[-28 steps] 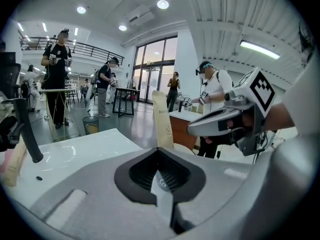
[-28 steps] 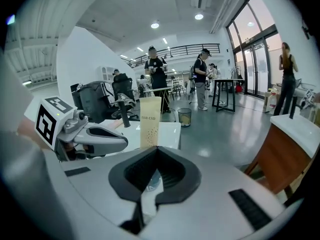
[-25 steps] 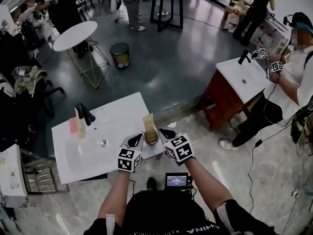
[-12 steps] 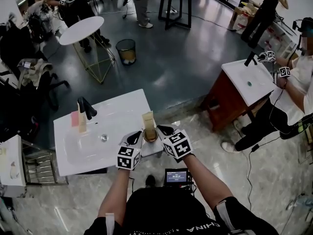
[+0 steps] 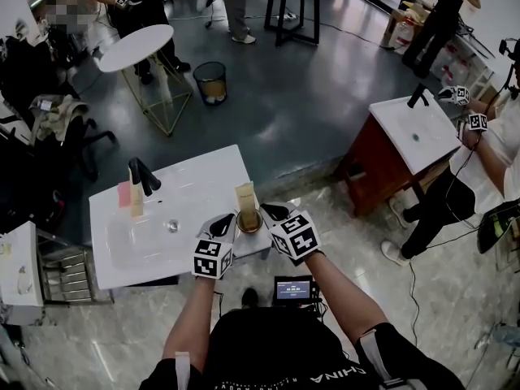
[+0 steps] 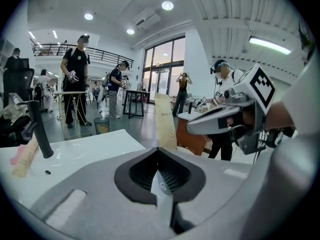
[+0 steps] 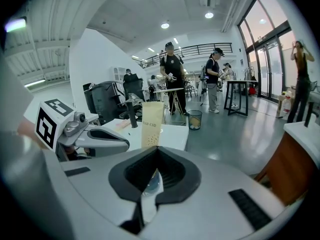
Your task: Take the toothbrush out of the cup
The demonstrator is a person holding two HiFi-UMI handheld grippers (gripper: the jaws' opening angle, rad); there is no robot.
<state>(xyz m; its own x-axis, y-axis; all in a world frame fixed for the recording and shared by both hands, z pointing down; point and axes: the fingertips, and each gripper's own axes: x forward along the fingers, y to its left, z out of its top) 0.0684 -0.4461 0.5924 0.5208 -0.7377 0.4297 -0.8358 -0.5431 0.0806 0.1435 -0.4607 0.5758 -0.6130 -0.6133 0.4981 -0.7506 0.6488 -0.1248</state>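
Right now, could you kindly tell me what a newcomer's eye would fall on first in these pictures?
The eye lands on the tall beige toothbrush pack standing in a cup at the near right edge of the white washbasin. The left tongs and right tongs, both shut, flank that cup. Farther right, another person stands at a second basin.

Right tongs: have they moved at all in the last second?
No. The right tongs stay just right of the cup, near the white counter front corner, as before.
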